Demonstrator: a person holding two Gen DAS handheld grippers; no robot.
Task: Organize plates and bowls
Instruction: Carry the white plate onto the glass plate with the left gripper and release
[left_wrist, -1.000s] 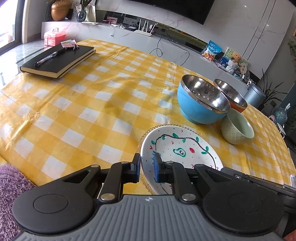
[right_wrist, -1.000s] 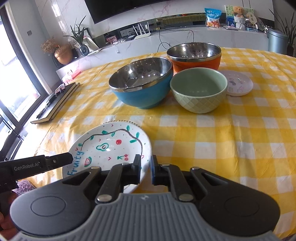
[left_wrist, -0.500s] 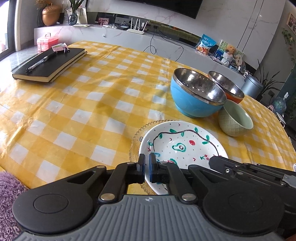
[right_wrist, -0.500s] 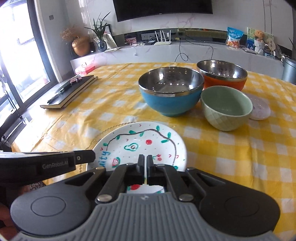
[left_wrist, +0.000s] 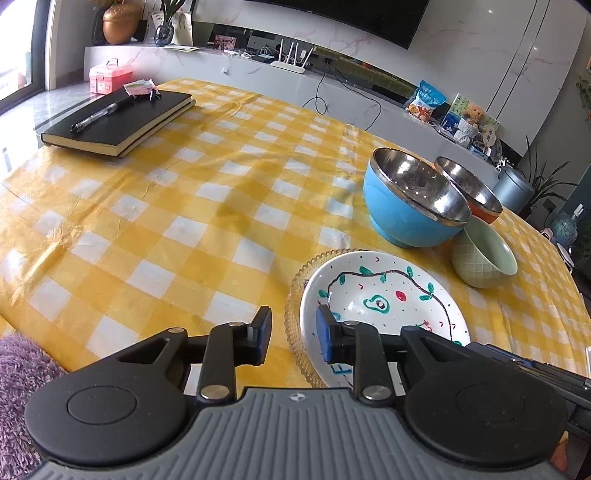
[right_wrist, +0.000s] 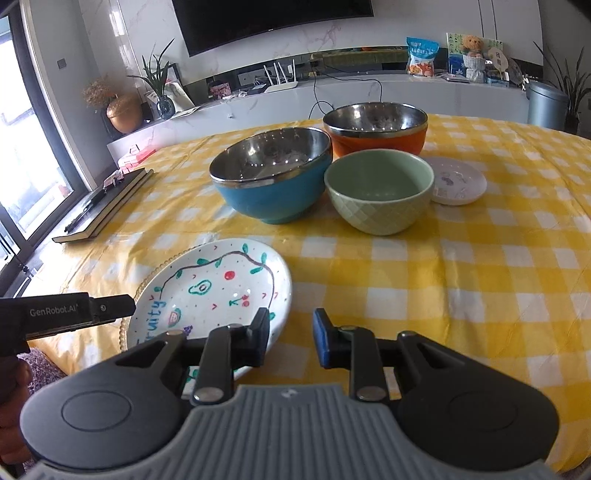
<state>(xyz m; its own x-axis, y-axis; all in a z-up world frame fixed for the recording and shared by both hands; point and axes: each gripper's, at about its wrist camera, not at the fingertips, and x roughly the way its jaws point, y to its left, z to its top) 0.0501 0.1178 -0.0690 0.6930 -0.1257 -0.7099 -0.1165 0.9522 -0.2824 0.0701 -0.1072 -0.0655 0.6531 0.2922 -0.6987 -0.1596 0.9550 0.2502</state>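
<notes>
A white plate (left_wrist: 388, 295) (right_wrist: 221, 288) painted with fruit lies on a clear glass plate with a beaded rim (left_wrist: 295, 280) (right_wrist: 147, 284), near the table's front edge. Behind it stand a blue steel-lined bowl (left_wrist: 402, 218) (right_wrist: 273, 199), an orange one (left_wrist: 487, 216) (right_wrist: 376, 142) and a green ceramic bowl (left_wrist: 480, 258) (right_wrist: 376, 206). A small white saucer (right_wrist: 458, 181) lies to the right of the green bowl. My left gripper (left_wrist: 293, 334) hovers over the plates' left rim, jaws opening, pressing on nothing. My right gripper (right_wrist: 290, 336) hovers at the white plate's right edge, jaws opening over bare cloth.
A black notebook (left_wrist: 118, 118) (right_wrist: 103, 206) with a pen (left_wrist: 99, 114) on it lies at the table's far left. A yellow checked cloth (left_wrist: 221, 206) covers the table. A purple rug (left_wrist: 14, 369) shows below the front edge. A counter with clutter runs behind the table.
Both grippers' jaws closed fully half a second ago and now stand apart, wider than a second ago. The plates and bowls have not moved.
</notes>
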